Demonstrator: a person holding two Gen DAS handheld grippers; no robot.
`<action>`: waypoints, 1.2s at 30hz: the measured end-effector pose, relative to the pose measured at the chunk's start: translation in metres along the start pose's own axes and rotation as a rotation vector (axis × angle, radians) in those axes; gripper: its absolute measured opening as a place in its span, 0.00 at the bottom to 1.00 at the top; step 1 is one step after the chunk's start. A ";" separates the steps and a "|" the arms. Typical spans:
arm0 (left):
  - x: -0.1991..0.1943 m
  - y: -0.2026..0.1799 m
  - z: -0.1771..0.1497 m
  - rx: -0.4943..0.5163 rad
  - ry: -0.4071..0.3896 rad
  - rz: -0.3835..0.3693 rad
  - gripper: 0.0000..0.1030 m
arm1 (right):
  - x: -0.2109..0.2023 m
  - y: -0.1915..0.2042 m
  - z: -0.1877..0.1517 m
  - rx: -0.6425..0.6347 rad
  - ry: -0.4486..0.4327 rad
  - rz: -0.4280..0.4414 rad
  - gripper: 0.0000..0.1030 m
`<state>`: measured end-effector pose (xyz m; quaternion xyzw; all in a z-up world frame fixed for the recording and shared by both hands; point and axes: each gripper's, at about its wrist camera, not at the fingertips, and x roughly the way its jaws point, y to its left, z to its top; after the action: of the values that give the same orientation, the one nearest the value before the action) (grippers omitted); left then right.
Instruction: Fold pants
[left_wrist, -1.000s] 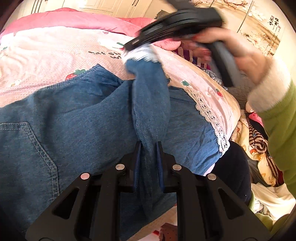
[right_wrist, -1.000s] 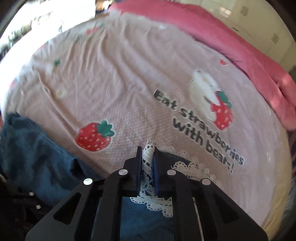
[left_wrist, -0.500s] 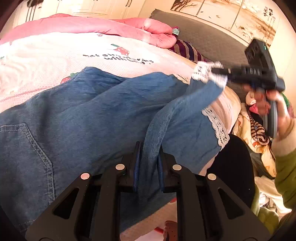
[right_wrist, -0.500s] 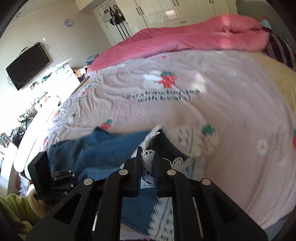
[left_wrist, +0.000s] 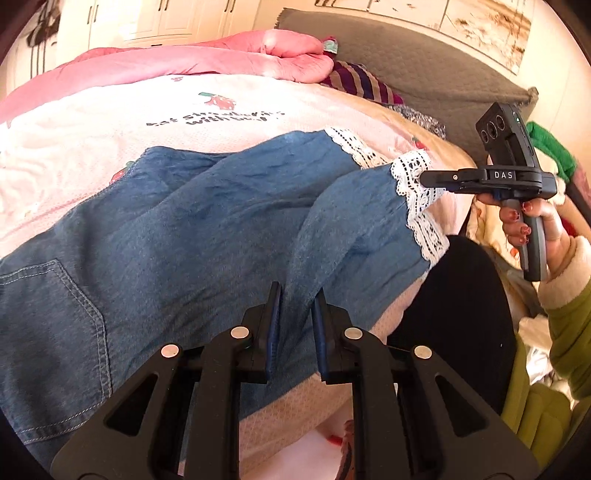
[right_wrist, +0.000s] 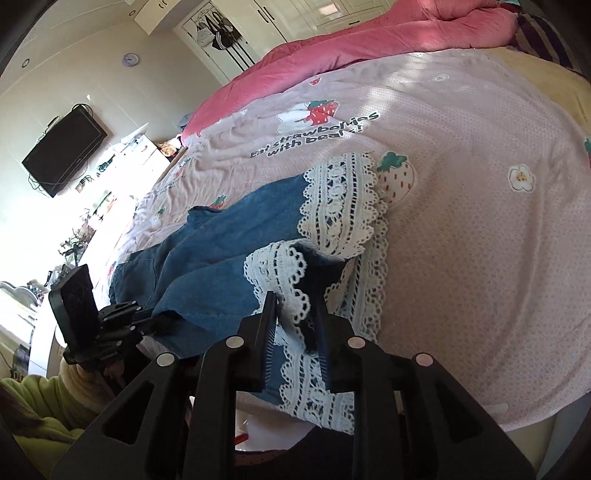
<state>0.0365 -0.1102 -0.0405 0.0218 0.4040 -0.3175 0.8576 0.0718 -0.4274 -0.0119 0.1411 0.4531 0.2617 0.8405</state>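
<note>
Blue denim pants (left_wrist: 184, 229) with white lace hems lie across the pink strawberry bedspread (left_wrist: 92, 140). One leg is folded over the other, and the two lace hems (right_wrist: 340, 206) lie close together. My left gripper (left_wrist: 296, 314) is shut on a ridge of denim near the bed's edge; in the right wrist view the left gripper (right_wrist: 164, 320) shows at the lower left. My right gripper (right_wrist: 295, 321) stands at the upper leg's lace cuff (right_wrist: 291, 273). Its jaws are opening, with the cuff loose between them. In the left wrist view the right gripper (left_wrist: 424, 179) touches that cuff.
A rolled pink quilt (left_wrist: 221, 62) and a striped pillow (left_wrist: 362, 81) lie at the bed's far side by a grey headboard (left_wrist: 424, 70). A black round object (left_wrist: 461, 314) sits below the bed's edge. A wall television (right_wrist: 62, 151) and cluttered furniture stand on the left.
My right gripper carried the lace-hemmed leg from above the middle of the bed over to the near edge, onto the other leg, and its jaws have parted. My left gripper kept its grip.
</note>
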 end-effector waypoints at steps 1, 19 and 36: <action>-0.001 -0.001 0.000 0.007 0.001 0.005 0.09 | -0.001 0.001 -0.002 -0.013 0.003 -0.012 0.13; -0.001 -0.006 -0.015 0.105 0.065 0.062 0.09 | -0.008 -0.007 -0.044 -0.009 0.078 -0.006 0.11; 0.002 -0.014 -0.030 0.220 0.137 0.062 0.03 | -0.003 -0.015 -0.051 -0.008 0.175 -0.107 0.10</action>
<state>0.0091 -0.1131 -0.0591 0.1499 0.4235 -0.3311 0.8298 0.0325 -0.4412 -0.0453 0.0898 0.5304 0.2296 0.8111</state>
